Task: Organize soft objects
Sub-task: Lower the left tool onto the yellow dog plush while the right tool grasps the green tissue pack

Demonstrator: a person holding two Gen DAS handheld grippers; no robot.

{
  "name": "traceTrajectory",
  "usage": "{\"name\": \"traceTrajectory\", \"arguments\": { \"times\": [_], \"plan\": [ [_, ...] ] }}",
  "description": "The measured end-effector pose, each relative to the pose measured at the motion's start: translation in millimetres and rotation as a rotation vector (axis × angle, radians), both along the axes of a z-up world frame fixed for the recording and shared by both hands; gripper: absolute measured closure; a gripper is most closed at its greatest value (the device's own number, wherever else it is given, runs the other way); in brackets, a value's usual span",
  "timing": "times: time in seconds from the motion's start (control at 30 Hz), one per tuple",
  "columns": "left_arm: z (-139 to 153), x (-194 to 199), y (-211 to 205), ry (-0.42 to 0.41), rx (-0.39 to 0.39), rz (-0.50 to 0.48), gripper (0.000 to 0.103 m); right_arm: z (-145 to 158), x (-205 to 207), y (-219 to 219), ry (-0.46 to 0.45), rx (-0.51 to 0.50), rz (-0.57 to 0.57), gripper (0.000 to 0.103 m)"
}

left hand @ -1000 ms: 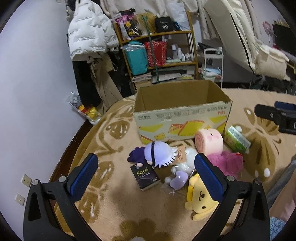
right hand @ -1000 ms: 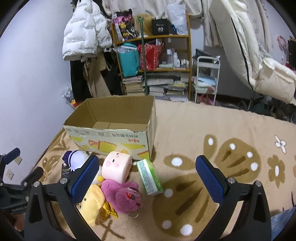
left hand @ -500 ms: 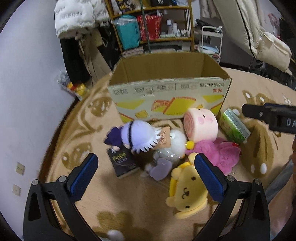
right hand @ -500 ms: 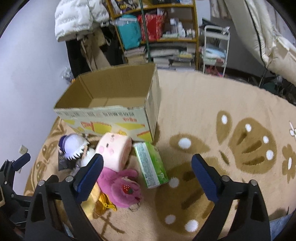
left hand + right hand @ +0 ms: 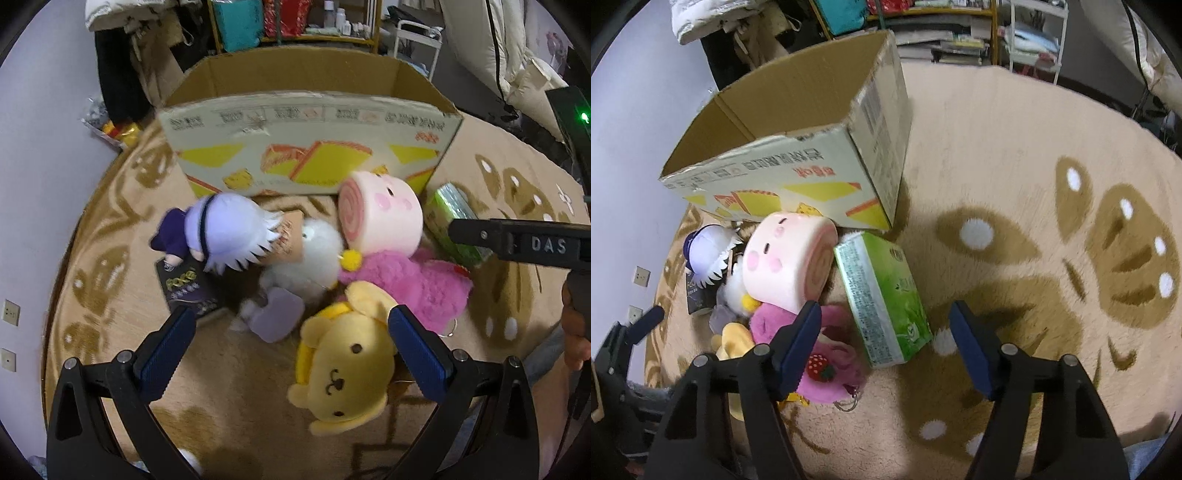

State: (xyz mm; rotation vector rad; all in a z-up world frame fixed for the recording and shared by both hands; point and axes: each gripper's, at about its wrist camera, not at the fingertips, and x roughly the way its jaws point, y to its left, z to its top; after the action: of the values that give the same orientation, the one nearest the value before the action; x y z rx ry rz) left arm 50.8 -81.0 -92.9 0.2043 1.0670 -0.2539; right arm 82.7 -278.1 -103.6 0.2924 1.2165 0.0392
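An open, empty cardboard box (image 5: 310, 155) (image 5: 798, 173) stands on the rug. A heap of soft toys lies in front of it: a purple-haired doll (image 5: 221, 232) (image 5: 705, 254), a white fluffy toy (image 5: 314, 254), a pink roll plush (image 5: 380, 218) (image 5: 786, 266), a magenta plush (image 5: 413, 284) (image 5: 820, 354) and a yellow dog plush (image 5: 347, 369). A green tissue pack (image 5: 886, 295) (image 5: 454, 221) lies beside them. My left gripper (image 5: 291, 354) is open above the yellow dog plush. My right gripper (image 5: 886, 347) is open over the green tissue pack.
A black tissue pack (image 5: 188, 291) lies at the heap's left. The beige patterned rug (image 5: 1034, 229) stretches to the right. A shelf unit (image 5: 295, 22) and hanging coats stand behind the box. A wall (image 5: 33, 184) with sockets runs on the left.
Both grippers have moved down and forward toward the heap. The left now hangs over the yellow dog plush, the right over the green tissue pack. Both stay open.
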Motion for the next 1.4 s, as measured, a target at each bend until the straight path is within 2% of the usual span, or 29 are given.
{"name": "traceTrajectory", "arguments": {
  "times": [0.23, 0.3, 0.4, 0.6, 0.67, 0.73, 0.97, 1.1, 1.17, 1.3, 1.4],
  "plan": [
    [-11, -3, -14, 0.005, 0.056, -0.048, 0.000, -13, 2, 1, 0.045, 0.009, 0.008, 0.049],
    [-14, -4, -15, 0.008, 0.067, -0.056, 0.000, -16, 2, 3, 0.047, 0.004, 0.015, 0.058],
    [-16, -5, -17, 0.017, 0.068, -0.069, 0.001, -18, 0, 4, 0.044, 0.002, 0.016, 0.059],
    [-20, -10, -19, 0.053, 0.018, -0.097, 0.027, -19, 0, 9, 0.042, 0.000, 0.012, 0.060],
    [-22, -11, -21, 0.070, -0.003, -0.107, 0.039, -16, -1, 5, 0.042, -0.001, 0.013, 0.060],
    [-23, -12, -22, 0.087, -0.021, -0.116, 0.046, -15, 0, 4, 0.040, -0.001, 0.013, 0.060],
    [-25, -14, -26, 0.091, -0.019, -0.126, 0.048, -7, 0, 7, 0.032, -0.012, 0.016, 0.062],
    [-25, -13, -23, 0.090, -0.022, -0.128, 0.053, -1, -1, 11, 0.009, -0.019, 0.022, 0.064],
    [-24, -12, -21, 0.087, -0.030, -0.118, 0.058, 0, -2, 11, -0.003, -0.019, 0.021, 0.065],
    [-21, -12, -14, 0.078, -0.055, -0.091, 0.061, 5, -2, 12, -0.017, -0.034, 0.021, 0.066],
    [-14, -13, -7, 0.036, -0.049, -0.059, 0.063, 10, -4, 14, -0.036, -0.033, 0.030, 0.066]
  ]
}}
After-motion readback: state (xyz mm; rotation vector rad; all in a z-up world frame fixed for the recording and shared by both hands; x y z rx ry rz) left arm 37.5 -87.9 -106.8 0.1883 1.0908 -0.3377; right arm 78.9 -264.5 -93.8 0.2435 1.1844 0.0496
